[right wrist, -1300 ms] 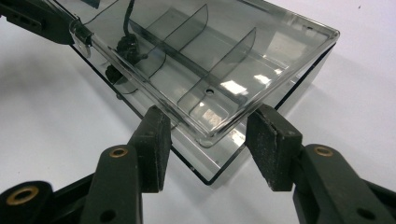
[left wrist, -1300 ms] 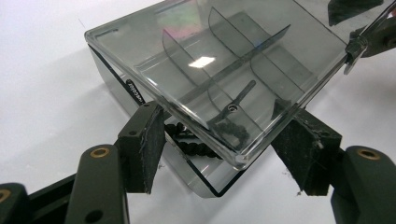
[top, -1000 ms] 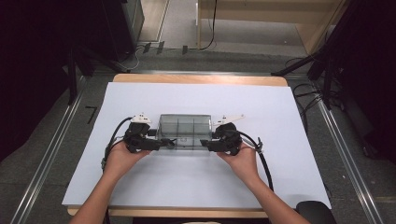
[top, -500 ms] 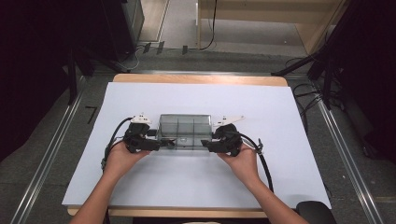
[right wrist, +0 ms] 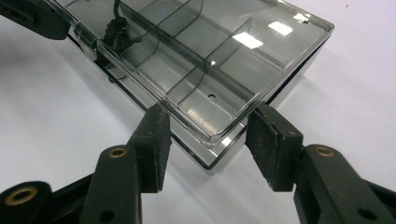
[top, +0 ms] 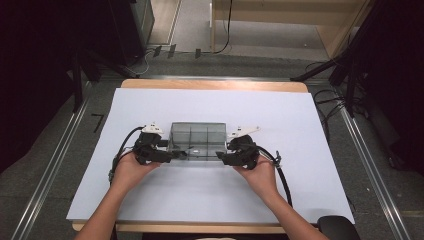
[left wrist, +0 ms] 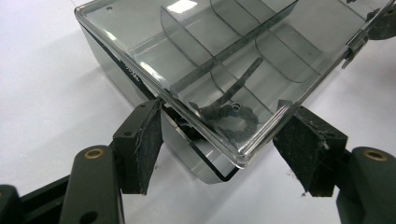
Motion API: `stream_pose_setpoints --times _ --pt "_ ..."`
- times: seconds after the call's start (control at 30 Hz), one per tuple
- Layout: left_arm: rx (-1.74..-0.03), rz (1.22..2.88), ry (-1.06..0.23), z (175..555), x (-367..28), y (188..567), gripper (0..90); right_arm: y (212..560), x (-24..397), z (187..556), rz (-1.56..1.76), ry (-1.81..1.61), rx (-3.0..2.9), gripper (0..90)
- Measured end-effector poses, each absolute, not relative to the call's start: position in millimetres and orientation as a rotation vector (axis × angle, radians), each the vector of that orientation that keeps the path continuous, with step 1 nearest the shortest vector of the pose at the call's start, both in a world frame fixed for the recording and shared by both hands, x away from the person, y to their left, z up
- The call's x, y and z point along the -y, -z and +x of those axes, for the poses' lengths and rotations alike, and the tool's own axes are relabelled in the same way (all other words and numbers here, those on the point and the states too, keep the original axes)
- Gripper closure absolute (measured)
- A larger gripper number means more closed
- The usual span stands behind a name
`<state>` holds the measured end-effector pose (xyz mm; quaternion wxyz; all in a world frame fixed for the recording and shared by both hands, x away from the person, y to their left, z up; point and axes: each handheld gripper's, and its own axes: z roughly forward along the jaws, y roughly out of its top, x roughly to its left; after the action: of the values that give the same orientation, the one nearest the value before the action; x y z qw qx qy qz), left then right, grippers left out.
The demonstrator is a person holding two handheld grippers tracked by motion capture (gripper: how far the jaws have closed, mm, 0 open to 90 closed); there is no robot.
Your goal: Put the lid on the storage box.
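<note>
At the near edge of the table [top: 150, 200], the person's forearms come in w/ a gripper in each hand, one at each near corner of a clear plastic box [top: 196, 141] that sits flat on the white sheet, mid-table. Box is lidded, w/ dividers inside; a dark loop of cord [left wrist: 231, 119] lies in the compartment nearest the left gripper [top: 172, 155]. Gripping at both corners looks meant to steady the box or get at the lid evenly, though I can't tell which.

Left gripper: jaws have just been opening. In the left gripper view they straddle the box corner, the left pad [left wrist: 148, 140] about touching the side wall, the right pad [left wrist: 303, 149] standing apart from the lid rim, so no real squeeze; I read it as released.

Right gripper [top: 223, 156]: jaws sit mid-width around the opposite near corner. In the right gripper view both pads [right wrist: 156, 140] lie v. close to the lid edge; can't tell if they press on it or just flank it.

Beyond the box the sheet runs to the wooden far edge, then floor and cables.
</note>
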<state>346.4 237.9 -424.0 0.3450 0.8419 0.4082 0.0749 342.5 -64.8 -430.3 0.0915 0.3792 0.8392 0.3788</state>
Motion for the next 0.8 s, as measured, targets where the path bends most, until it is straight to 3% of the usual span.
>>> stream_pose_setpoints --times 0.8 --pt "-1.077 2.193 -0.169 345.3 -238.9 430.6 32.1 440.0 68.7 343.0 1.164 -1.134 -2.504 49.8"
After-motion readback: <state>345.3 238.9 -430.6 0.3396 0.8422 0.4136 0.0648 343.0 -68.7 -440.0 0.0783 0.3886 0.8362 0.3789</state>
